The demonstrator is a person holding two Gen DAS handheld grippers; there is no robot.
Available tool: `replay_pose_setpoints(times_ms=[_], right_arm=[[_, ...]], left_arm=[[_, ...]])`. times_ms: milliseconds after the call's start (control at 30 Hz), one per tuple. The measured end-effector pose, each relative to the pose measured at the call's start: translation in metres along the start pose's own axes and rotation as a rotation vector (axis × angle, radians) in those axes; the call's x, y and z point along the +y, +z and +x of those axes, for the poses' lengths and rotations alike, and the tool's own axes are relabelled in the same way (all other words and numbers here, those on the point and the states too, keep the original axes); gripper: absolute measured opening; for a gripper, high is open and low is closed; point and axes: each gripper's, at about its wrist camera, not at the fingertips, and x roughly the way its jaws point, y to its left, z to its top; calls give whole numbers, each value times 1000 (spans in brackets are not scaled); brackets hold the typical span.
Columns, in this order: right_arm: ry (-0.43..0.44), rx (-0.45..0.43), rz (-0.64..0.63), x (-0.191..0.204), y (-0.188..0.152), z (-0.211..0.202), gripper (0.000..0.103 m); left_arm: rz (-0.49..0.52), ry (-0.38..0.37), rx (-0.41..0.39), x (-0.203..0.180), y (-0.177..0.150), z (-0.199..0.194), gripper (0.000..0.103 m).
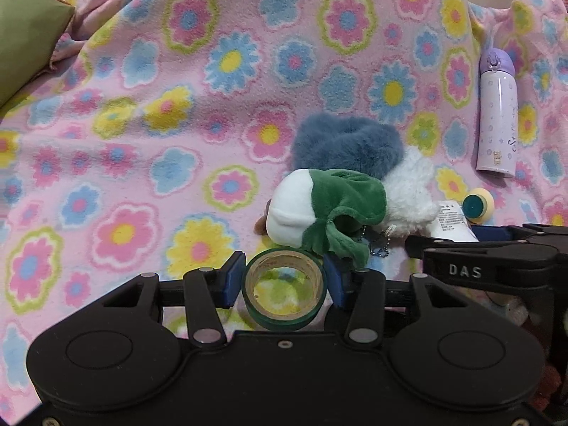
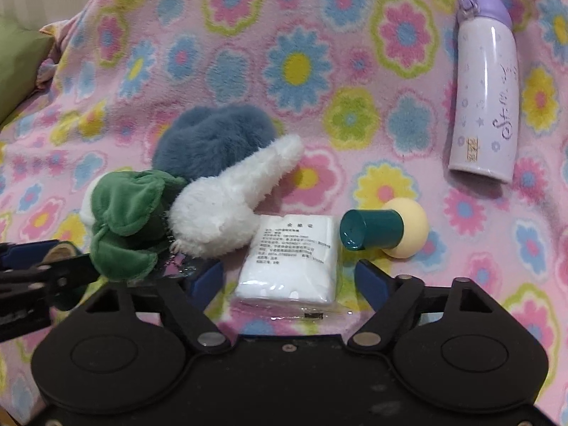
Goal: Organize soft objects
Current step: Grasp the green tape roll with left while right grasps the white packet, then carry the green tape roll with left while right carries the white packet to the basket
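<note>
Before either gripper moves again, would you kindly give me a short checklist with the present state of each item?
1. Left gripper brackets the green roll of tape: ok, but whether the fingers actually press it: cannot tell.
2. Right gripper open around the white plastic-wrapped packet: ok, not clamped.
3. Grey-blue furry plush, white fluffy plush and green-and-white plush grouped together: ok.
4. Lilac bottle apart from that group: ok.
5. Teal-handled yellow sponge clear of the right fingers: ok.

plush pile blocking centre, blanket open left
</note>
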Motion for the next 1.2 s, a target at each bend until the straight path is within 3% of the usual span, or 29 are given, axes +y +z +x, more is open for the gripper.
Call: replay_pose_setpoints(times_ms=[33, 133, 167, 667, 1200], right_arm=[[-11, -4, -10, 1, 0, -1, 64], [-7, -5, -21, 0, 1, -6, 60], [1, -5, -19, -1, 1, -10, 50], [59, -132, 30, -11, -14, -105, 50], [130, -187, 86, -12, -68, -205, 51]], left_arm=[[-2, 0, -2, 0, 0, -2, 47], [-5, 0, -11, 0, 0, -10, 47], [-3, 3, -14, -1, 0, -13, 47], [-9, 18, -69, -10, -17, -73, 47], [-7, 20, -68, -18, -56, -135, 47]])
